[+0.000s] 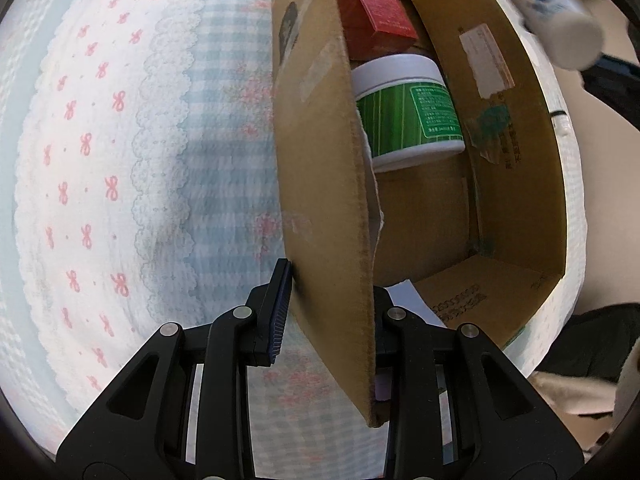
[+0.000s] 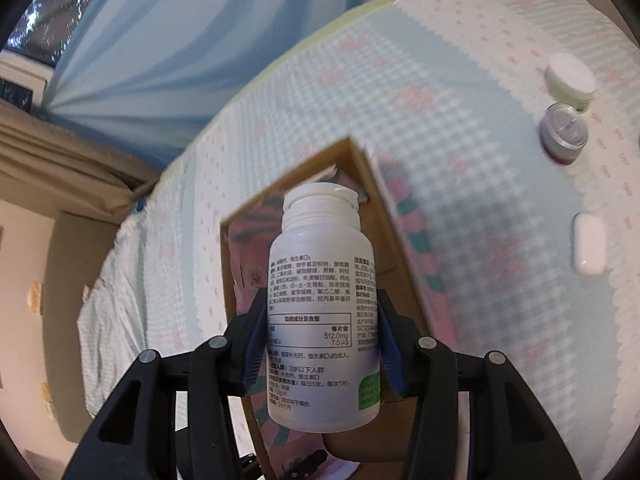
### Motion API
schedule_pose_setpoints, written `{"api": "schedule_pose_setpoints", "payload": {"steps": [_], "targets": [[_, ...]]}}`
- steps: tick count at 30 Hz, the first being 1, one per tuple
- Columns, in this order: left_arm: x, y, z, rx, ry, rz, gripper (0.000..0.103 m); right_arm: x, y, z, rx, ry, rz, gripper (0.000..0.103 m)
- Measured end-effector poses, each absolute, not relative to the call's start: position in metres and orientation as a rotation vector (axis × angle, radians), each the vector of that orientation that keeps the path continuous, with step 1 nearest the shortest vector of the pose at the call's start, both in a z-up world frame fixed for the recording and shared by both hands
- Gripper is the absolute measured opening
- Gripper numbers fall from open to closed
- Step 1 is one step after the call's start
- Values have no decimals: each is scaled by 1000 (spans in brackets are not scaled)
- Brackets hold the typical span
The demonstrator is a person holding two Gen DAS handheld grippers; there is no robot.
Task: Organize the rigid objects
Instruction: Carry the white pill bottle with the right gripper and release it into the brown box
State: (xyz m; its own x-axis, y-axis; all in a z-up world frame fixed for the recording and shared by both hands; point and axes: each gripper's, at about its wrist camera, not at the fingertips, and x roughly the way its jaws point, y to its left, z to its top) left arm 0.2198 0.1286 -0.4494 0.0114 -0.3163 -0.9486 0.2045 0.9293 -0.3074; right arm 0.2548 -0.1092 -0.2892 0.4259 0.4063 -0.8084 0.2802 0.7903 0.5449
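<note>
My left gripper [image 1: 326, 312] is shut on the near wall of a cardboard box [image 1: 320, 184] that stands on the bed. Inside the box lie a green-labelled white jar [image 1: 408, 114] and a red carton [image 1: 372, 4]. My right gripper [image 2: 320, 332] is shut on a white pill bottle [image 2: 320, 312], cap pointing away, held above the open box [image 2: 400, 272]. The bottle also shows blurred at the top right of the left wrist view [image 1: 560, 20].
On the blue-and-white patterned bedspread [image 2: 460, 128] to the right of the box sit a white-lidded jar [image 2: 570, 80], a clear-lidded small jar [image 2: 564, 132] and a white flat case [image 2: 590, 244]. A blue curtain [image 2: 180, 40] hangs behind the bed.
</note>
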Motion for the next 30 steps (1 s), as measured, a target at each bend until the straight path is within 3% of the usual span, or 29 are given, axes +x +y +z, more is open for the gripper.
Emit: {"api": "schedule_pose_setpoints", "payload": {"steps": [12, 13, 15, 16, 17, 30], "targets": [[219, 125, -447, -69, 1499, -424, 26, 264, -73, -313, 529, 1222, 22, 46], [219, 125, -447, -66, 1499, -425, 26, 265, -73, -311, 521, 1214, 21, 50], [219, 124, -447, -66, 1499, -424, 26, 263, -73, -307, 510, 1193, -4, 76], [219, 124, -447, -65, 1495, -425, 26, 262, -74, -304, 514, 1180, -8, 100], [219, 123, -446, -66, 1492, -427, 26, 262, -75, -302, 512, 1177, 0, 103], [217, 121, -447, -72, 1497, -423, 26, 243, -90, -290, 463, 1207, 5, 103]]}}
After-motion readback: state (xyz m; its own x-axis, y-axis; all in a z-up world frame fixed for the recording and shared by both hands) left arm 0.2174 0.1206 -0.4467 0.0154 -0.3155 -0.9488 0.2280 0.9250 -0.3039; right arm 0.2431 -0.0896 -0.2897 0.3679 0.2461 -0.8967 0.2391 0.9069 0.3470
